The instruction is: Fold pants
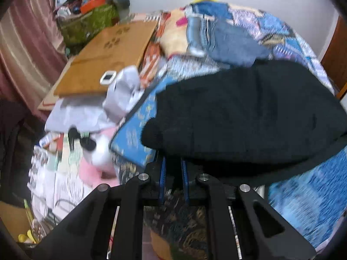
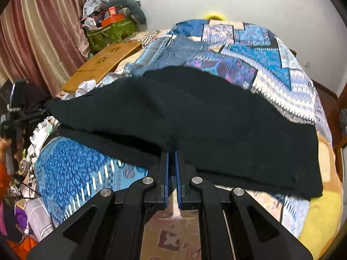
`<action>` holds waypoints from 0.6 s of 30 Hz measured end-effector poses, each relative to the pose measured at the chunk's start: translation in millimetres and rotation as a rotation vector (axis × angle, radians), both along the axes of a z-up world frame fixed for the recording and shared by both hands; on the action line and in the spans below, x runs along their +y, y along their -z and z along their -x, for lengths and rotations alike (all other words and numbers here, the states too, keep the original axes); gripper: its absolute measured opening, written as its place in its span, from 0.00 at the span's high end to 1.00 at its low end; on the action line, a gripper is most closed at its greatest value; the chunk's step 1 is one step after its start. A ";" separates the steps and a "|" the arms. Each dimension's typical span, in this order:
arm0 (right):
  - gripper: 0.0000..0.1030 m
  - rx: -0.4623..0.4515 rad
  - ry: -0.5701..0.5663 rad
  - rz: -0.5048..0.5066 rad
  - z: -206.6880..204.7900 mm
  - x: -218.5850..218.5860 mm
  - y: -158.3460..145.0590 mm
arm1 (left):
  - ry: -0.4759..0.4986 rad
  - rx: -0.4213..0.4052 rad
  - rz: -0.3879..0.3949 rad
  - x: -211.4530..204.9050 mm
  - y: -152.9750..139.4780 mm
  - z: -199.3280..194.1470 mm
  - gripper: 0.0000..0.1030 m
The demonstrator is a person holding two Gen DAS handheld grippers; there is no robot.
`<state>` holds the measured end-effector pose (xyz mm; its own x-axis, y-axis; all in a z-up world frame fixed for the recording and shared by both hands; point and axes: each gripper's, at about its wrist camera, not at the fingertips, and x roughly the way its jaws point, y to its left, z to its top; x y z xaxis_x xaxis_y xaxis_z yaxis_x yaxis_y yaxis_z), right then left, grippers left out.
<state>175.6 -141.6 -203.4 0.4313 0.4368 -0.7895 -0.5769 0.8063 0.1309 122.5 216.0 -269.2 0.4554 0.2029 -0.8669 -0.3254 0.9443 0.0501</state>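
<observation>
Black pants (image 1: 243,112) lie across the patterned blue bed cover (image 1: 308,195), lifted along their near edge. My left gripper (image 1: 173,160) is shut on the near hem of the pants near their left end; its tips are hidden under the cloth. In the right wrist view the pants (image 2: 195,117) stretch from left to right across the bed cover (image 2: 271,65). My right gripper (image 2: 171,153) is shut on the near edge of the pants, its blue pads nearly together. The left gripper with the person's hand (image 2: 13,130) shows at the far left.
Folded blue jeans (image 1: 227,39) lie on the bed behind the pants. A wooden board (image 1: 104,54) with a small white device (image 1: 107,77), grey cloth (image 1: 123,93) and clutter sit left of the bed. A green bag (image 2: 110,31) stands by the curtain (image 2: 39,28).
</observation>
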 end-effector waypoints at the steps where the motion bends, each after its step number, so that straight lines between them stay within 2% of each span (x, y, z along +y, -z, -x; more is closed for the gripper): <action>1: 0.95 0.009 0.001 -0.004 1.0 -1.0 1.9 | -0.005 0.013 0.004 0.7 3.9 2.5 0.88; 6: 0.95 0.019 0.019 -0.029 5.2 -11.4 -4.0 | -0.018 0.024 0.017 5.5 -0.9 11.3 0.88; 9: 0.94 0.007 0.048 -0.041 6.2 -23.5 -12.3 | -0.015 -0.012 -0.025 2.9 -22.9 10.1 0.87; 11: 0.90 -0.009 0.082 -0.051 5.6 -35.3 -18.8 | -0.010 -0.053 -0.028 1.0 -42.6 6.1 0.81; 13: 0.84 -0.033 0.123 -0.056 4.6 -49.8 -25.1 | -0.006 -0.096 -0.022 -1.7 -60.4 0.6 0.62; 14: 0.78 -0.050 0.150 -0.057 4.0 -60.3 -28.9 | -0.005 -0.111 -0.022 -3.3 -66.1 -1.8 0.56; 16: 0.69 -0.076 0.188 -0.053 1.8 -73.9 -34.9 | 0.011 -0.151 -0.030 -10.2 -78.5 -9.4 0.38; 18: 0.55 -0.105 0.239 -0.044 -0.6 -90.9 -39.5 | 0.036 -0.168 -0.046 -21.4 -84.4 -20.3 0.26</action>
